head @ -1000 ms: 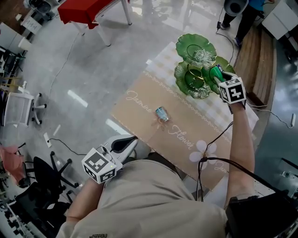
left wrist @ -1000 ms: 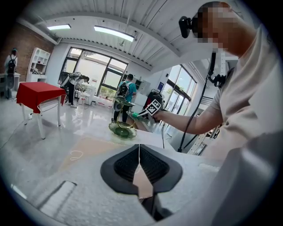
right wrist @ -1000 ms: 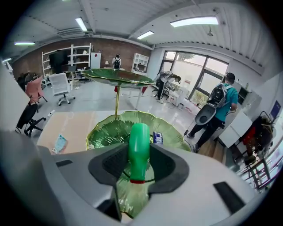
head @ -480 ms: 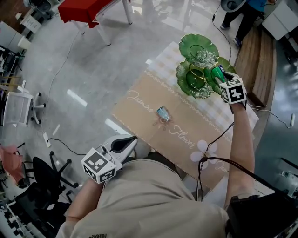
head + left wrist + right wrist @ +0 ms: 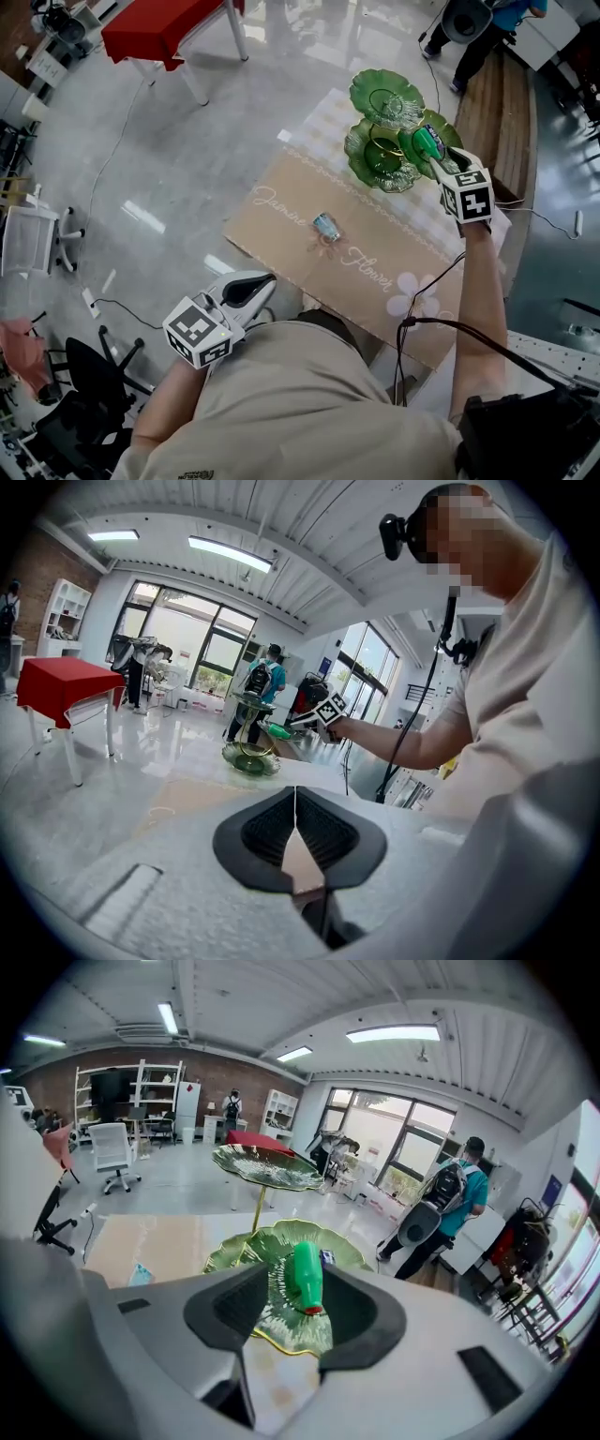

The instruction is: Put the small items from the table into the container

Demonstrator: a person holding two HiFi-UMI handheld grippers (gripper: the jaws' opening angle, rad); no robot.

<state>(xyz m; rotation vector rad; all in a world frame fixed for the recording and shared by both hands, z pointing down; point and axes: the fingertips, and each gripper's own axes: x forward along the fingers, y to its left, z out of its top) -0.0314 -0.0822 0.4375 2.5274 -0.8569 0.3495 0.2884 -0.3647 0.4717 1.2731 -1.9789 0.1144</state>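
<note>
The green bottle (image 5: pixel 306 1277) lies in the low leaf dish (image 5: pixel 279 1331) with the right gripper (image 5: pixel 296 1309) opening its fingers around it, the left gripper (image 5: pixel 296 825) keeps its fingers pressed together on nothing, and one little blue thing (image 5: pixel 325 226) is left on the counter (image 5: pixel 398 258).
</note>
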